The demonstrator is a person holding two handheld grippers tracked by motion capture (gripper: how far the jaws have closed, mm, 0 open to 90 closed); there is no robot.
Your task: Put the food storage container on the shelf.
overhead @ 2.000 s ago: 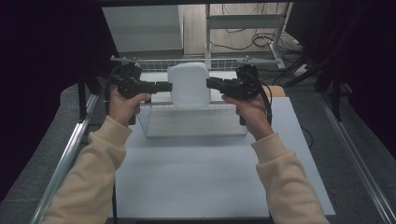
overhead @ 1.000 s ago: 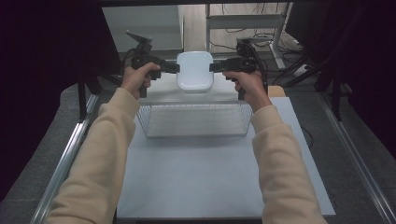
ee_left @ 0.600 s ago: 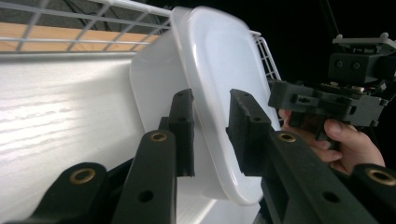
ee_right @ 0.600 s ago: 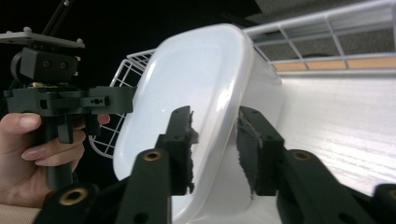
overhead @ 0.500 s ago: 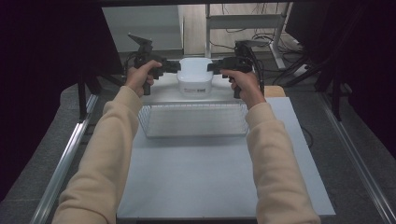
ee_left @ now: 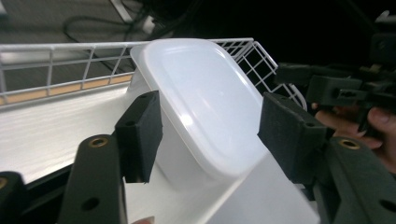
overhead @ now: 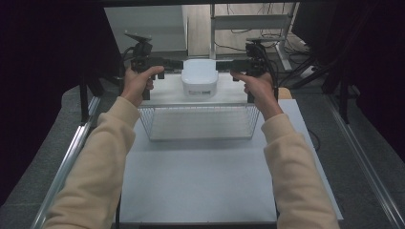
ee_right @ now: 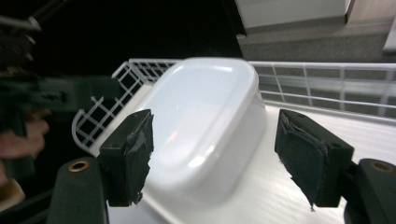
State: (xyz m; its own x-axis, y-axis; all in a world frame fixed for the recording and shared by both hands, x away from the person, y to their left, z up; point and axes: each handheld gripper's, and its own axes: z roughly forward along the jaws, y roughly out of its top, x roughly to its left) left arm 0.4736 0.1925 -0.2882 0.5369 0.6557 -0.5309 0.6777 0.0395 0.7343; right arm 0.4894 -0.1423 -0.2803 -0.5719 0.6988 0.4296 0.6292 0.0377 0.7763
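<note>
I see a white tub (overhead: 199,79) sitting upside down on the far shelf (overhead: 167,93) beyond the wire basket (overhead: 198,122), with both grippers flanking it. On the tub's near wall there is a dark printed label (overhead: 199,92); from the high view it is too small for me to read, and it may be a brand line or just a marking. I find no other legible writing.

My left gripper (overhead: 175,64) points in from the left, its tips just beside the tub's left edge. My right gripper (overhead: 222,65) points in from the right, its tips just beside the right edge. The tub lies between the two, roughly centred.

In the left gripper view, the left gripper (ee_left: 210,135) stands released: its jaws have just been opening, and the tub (ee_left: 205,102) sits between the pads (ee_left: 140,133) with a gap on each side, so nothing presses on it. In the right gripper view, the right gripper (ee_right: 215,158) is also released, jaws just having opened; the tub (ee_right: 205,121) rests between its worn pads (ee_right: 303,156), clear of both. A low white wire rail (ee_right: 327,88) runs along the far side of the shelf behind the tub.

The basket is nearer to me than the tub, on the white table (overhead: 200,181).
</note>
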